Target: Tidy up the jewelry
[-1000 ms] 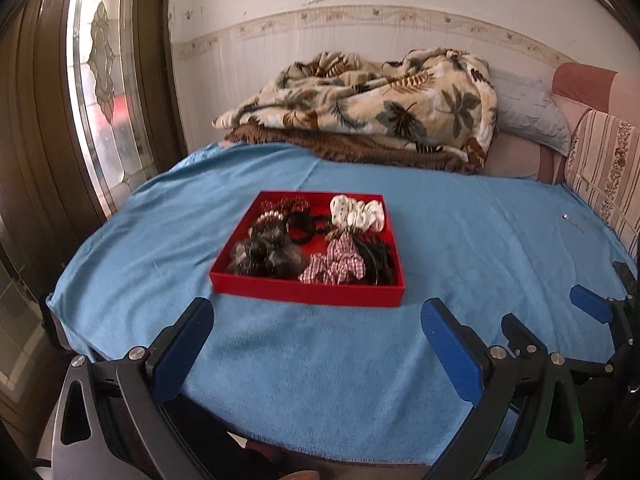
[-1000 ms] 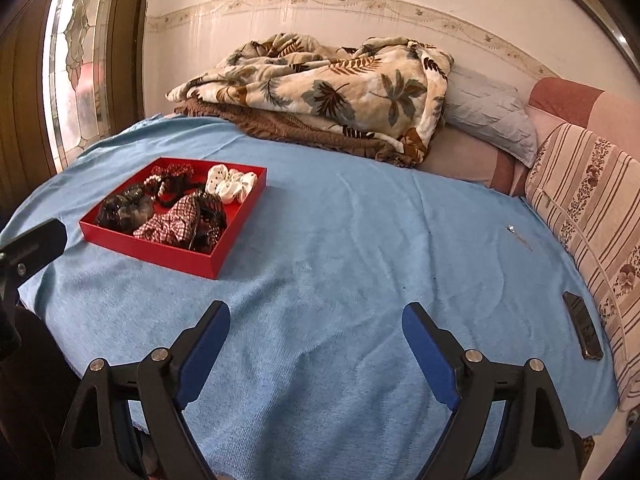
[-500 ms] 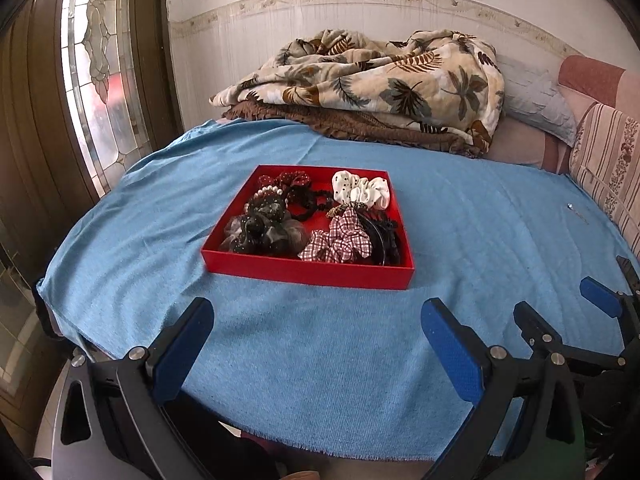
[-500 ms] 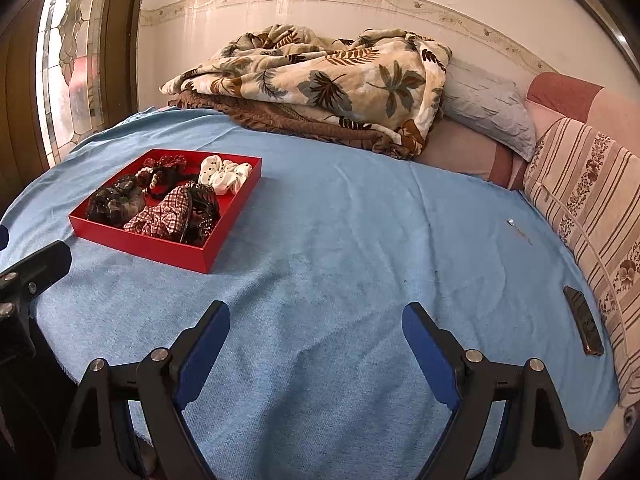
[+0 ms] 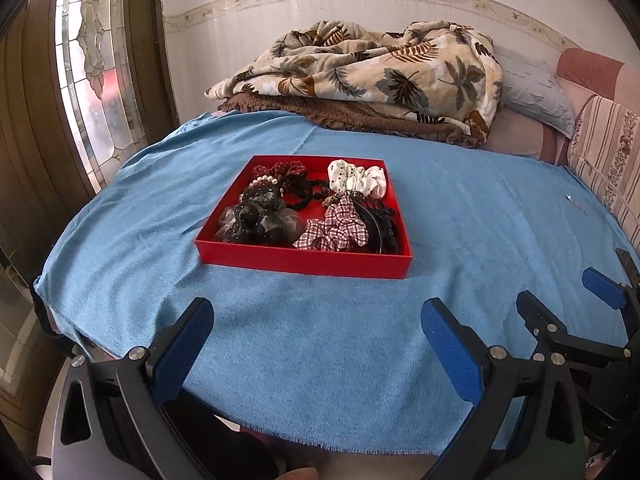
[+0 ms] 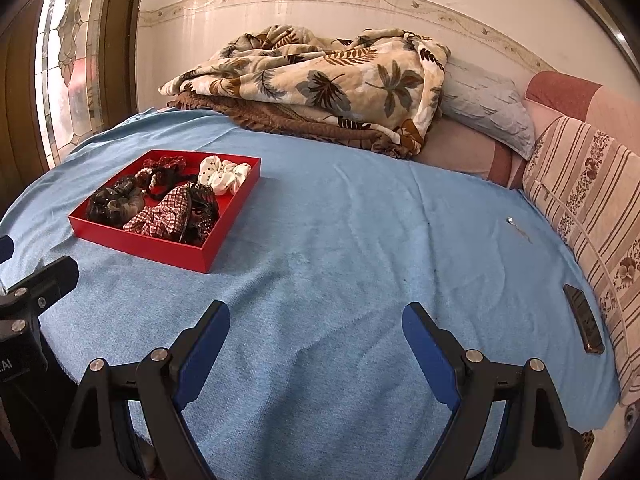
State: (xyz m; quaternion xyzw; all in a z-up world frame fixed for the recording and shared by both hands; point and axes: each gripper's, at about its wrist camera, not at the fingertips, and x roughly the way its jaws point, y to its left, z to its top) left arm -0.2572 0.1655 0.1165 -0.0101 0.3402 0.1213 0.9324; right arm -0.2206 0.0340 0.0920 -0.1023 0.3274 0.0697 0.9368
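A red tray (image 5: 308, 265) (image 6: 160, 249) lies on the blue cloth (image 5: 320, 340) (image 6: 360, 240), holding a checked scrunchie (image 5: 336, 229) (image 6: 160, 216), a white dotted scrunchie (image 5: 358, 178) (image 6: 222, 174), a black gauzy scrunchie (image 5: 256, 224), a pearl band (image 5: 262, 181) and black hair ties. My left gripper (image 5: 316, 344) hangs open just short of the tray's near side, with nothing between its fingers. My right gripper (image 6: 316, 344) is open over bare cloth, to the right of the tray. A small silver pin (image 6: 516, 228) (image 5: 572, 200) lies far right on the cloth.
A leaf-print blanket (image 6: 320, 76) and a grey pillow (image 6: 484, 104) are piled at the back. Striped cushions (image 6: 592, 200) line the right side, with a dark phone (image 6: 583, 318) beside them. A stained-glass door (image 5: 92, 80) stands at the left. The cloth's frayed edge (image 5: 340, 446) is close below me.
The left wrist view has tipped and eased back a little, so the tray sits lower and more centred. The right gripper has stayed where it was. Both grippers remain open.
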